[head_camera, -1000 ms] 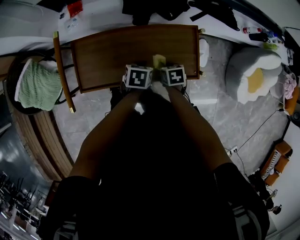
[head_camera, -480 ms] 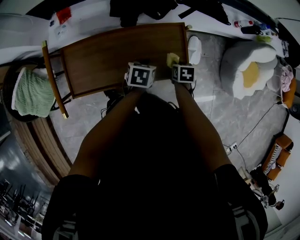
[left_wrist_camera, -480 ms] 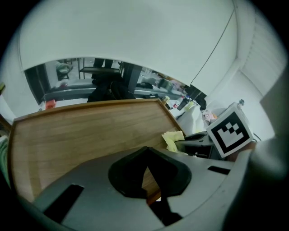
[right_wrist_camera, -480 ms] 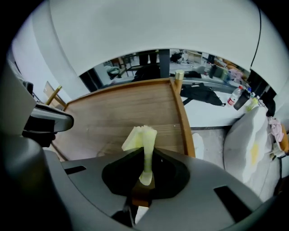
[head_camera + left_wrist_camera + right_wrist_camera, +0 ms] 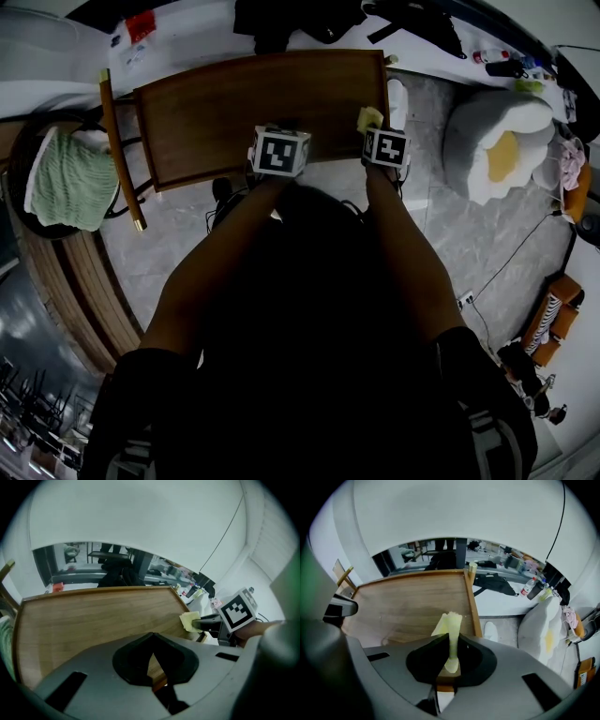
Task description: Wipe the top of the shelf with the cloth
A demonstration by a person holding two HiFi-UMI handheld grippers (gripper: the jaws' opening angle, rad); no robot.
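The right gripper (image 5: pixel 450 660) is pinching the cloth (image 5: pixel 449 623) at the shelf's (image 5: pixel 234 103) right edge, its top stretching leftward; the left gripper (image 5: pixel 153 670) is hovering, jaws pressed together.

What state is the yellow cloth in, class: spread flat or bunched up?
Bunched up. The right claw is shut on the cloth, pinching it into a narrow upright fold above the wooden shelf top.

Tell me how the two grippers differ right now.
The right gripper is shut on a yellow cloth; the left gripper is shut with nothing between its jaws. The right gripper sits by the right edge of the shelf top; the left gripper sits nearer the middle of its front edge. Both point across the wooden top.
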